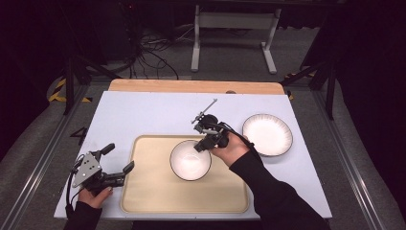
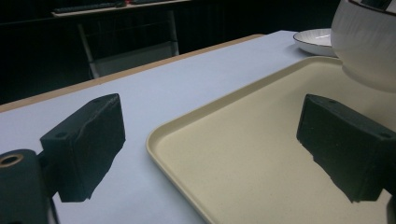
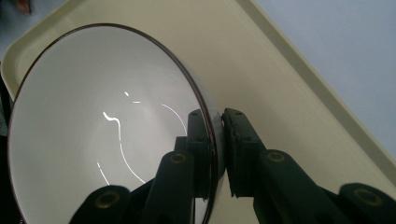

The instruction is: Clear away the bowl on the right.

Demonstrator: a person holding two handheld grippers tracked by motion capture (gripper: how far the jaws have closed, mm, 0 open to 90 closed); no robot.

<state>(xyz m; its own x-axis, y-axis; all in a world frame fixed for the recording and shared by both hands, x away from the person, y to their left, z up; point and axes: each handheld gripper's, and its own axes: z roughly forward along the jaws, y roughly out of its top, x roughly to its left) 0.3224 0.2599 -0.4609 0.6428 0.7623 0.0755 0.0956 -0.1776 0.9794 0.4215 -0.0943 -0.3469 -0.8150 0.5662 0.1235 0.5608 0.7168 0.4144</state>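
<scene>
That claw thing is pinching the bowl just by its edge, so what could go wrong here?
The right gripper clamps only the thin dark-edged rim of the white ceramic bowl. The glossy wall might slip from that narrow hold, and the bowl could tip or drop onto the beige plastic tray. Squeezing harder could chip the rim. The left gripper is open off to the side, giving no support.

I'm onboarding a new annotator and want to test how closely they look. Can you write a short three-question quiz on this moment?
1. True or false: the right tool is shut on the rim of the bowl.
2. Where does the plate lie? A) on the tray B) on the table, beside the tray C) inside the bowl
3. Fill in: the left tool is ____, with nothing between its jaws.

Key: 1 true, one jaw inside the rim and one outside. 2 B, it lies off the tray. 3 open.
</scene>
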